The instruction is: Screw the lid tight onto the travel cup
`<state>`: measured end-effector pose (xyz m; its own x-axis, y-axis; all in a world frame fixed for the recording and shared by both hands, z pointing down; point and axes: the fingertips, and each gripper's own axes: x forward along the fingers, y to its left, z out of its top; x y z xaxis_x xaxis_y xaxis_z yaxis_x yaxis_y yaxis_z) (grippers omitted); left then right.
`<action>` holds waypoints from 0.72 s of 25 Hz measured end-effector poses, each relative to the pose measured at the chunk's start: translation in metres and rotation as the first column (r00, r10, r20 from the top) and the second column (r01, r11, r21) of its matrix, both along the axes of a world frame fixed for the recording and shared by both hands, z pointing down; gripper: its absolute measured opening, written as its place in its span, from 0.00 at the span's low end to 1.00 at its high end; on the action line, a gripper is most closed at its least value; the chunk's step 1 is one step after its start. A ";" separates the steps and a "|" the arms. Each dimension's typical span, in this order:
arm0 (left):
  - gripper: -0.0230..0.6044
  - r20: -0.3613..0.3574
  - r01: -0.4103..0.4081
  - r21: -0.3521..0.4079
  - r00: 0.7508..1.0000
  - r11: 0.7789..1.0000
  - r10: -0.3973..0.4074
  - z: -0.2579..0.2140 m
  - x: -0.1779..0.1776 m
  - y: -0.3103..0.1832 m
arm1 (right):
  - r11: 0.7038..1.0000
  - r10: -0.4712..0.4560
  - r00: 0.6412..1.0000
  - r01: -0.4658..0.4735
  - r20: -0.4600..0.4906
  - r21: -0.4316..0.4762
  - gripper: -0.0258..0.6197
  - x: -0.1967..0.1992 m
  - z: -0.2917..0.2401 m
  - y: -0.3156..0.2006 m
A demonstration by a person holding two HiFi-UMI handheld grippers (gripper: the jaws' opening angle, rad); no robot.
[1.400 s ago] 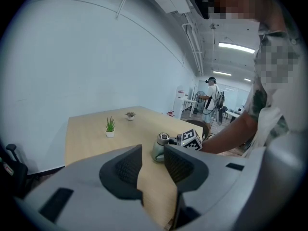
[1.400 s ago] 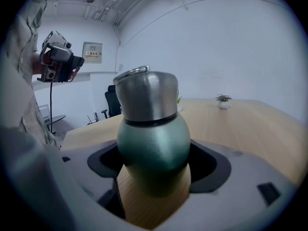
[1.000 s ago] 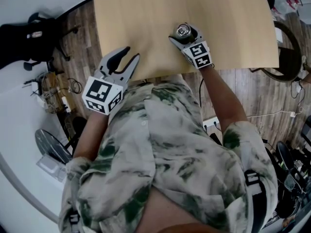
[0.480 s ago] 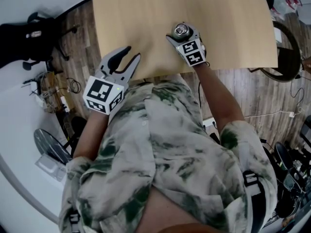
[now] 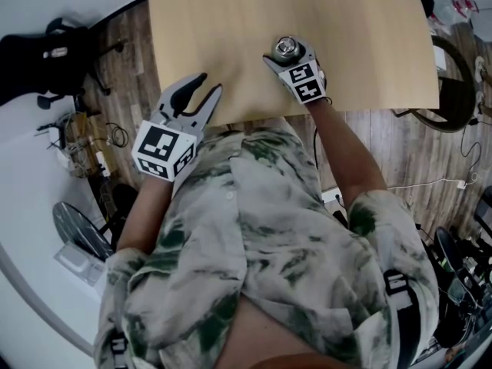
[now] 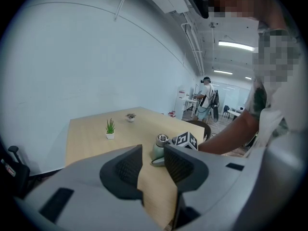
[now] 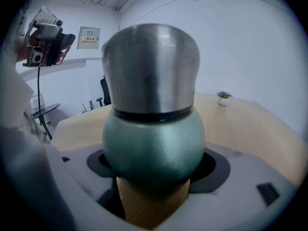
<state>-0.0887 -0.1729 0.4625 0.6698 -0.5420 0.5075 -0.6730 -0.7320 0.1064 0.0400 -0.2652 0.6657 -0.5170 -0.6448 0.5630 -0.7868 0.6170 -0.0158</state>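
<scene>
The travel cup (image 5: 286, 48) stands upright near the front edge of the wooden table (image 5: 231, 21). It has a green rounded body (image 7: 153, 129) and a silver lid (image 7: 151, 69) sitting on top. My right gripper (image 5: 290, 54) is shut on the cup's body, with a pad pressing on each side in the right gripper view. My left gripper (image 5: 209, 83) hovers at the table's front left edge, well to the left of the cup. It is open with nothing between its fingers. In the left gripper view the cup (image 6: 160, 146) shows beyond the jaws.
A small potted plant (image 6: 110, 128) and a second small pot (image 6: 130, 116) stand farther along the table. A dark round chair (image 5: 453, 83) is right of the table and a black chair (image 5: 54, 60) is on the floor at left. A person (image 6: 207, 93) stands far back.
My right gripper has turned and shifted slightly left around the cup in the first half second, then stayed. The left gripper has not moved.
</scene>
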 end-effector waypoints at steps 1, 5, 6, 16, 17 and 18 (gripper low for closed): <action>0.25 0.000 0.002 0.001 1.000 1.000 -0.002 -0.001 0.000 0.000 | 1.000 -0.002 1.000 0.002 0.001 -0.003 0.65 0.000 0.000 0.000; 0.25 -0.002 0.008 0.005 1.000 1.000 -0.008 -0.002 -0.004 0.002 | 1.000 -0.019 1.000 0.019 0.012 -0.023 0.65 -0.003 0.000 0.003; 0.25 -0.004 0.009 0.006 1.000 1.000 -0.009 -0.002 -0.004 0.002 | 0.999 -0.024 1.000 0.025 0.012 -0.027 0.65 -0.003 0.000 0.003; 0.25 -0.041 0.016 0.032 0.999 0.999 -0.015 -0.017 0.006 0.002 | 0.998 -0.053 0.999 0.053 0.004 -0.038 0.65 0.007 -0.041 0.010; 0.25 -0.048 0.018 0.035 0.999 0.999 -0.016 -0.020 0.007 0.002 | 0.998 -0.054 0.999 0.054 0.004 -0.039 0.65 0.008 -0.048 0.011; 0.25 -0.054 0.019 0.039 0.998 0.999 -0.017 -0.023 0.008 0.002 | 0.998 -0.056 0.998 0.056 0.004 -0.038 0.65 0.010 -0.055 0.013</action>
<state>-0.0807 -0.1711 0.4398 0.6851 -0.5733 0.4494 -0.6805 -0.7238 0.1141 0.0496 -0.2524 0.6109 -0.5536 -0.5928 0.5849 -0.7508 0.6591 -0.0426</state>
